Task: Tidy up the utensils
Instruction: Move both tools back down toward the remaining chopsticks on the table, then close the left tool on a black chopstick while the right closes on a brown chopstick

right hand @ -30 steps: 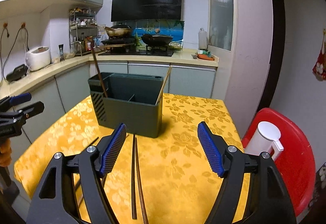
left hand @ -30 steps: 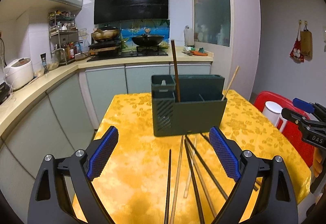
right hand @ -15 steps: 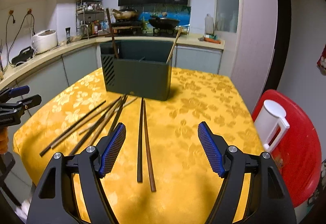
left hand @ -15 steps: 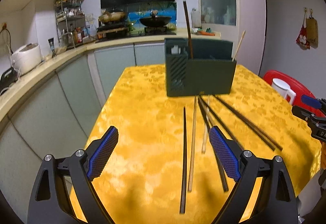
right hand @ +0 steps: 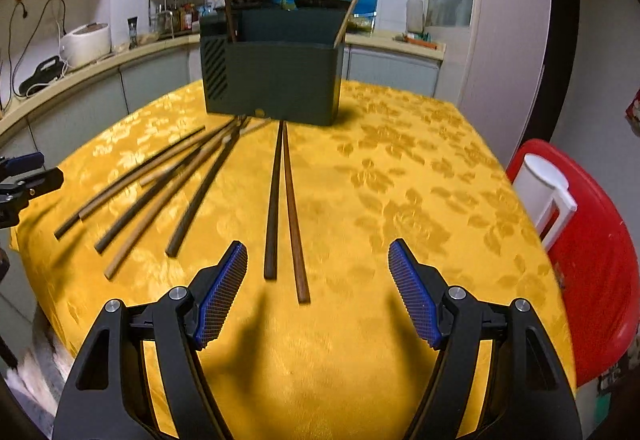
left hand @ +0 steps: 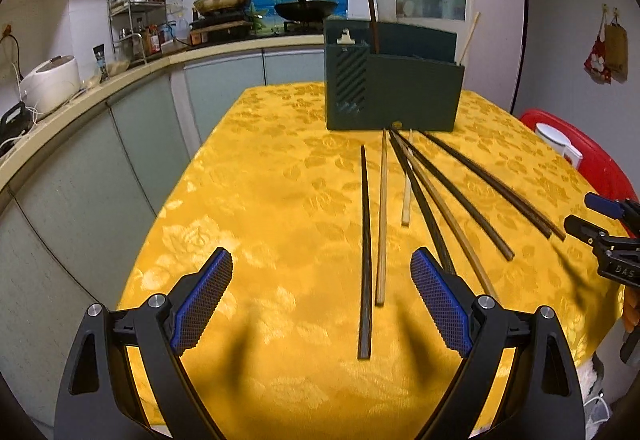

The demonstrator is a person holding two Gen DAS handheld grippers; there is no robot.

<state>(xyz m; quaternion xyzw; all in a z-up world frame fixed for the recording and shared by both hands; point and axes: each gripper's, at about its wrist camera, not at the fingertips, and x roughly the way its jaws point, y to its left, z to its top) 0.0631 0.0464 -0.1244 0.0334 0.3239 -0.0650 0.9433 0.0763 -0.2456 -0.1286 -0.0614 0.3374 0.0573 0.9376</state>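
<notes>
Loose chopsticks [left hand: 382,216] are fanned across the yellow tablecloth [left hand: 260,200] before the green holder [left hand: 394,96], where two already stand. The pick-up approach is judged underway: left gripper [left hand: 320,300] and right gripper [right hand: 318,290] are held agape, empty. Next, one stick must be straddled and pinched.

Left hand-held gripper [left hand: 321,298] pitched downward, jaws spread wide, blue pads [left hand: 202,304] bare, nothing between them. Right hand-held gripper [right hand: 318,290] same attitude, jaws wide apart, pads [right hand: 414,300] empty, nothing gripped. Each visible at the edge of the other's view, side by side, well apart.
</notes>
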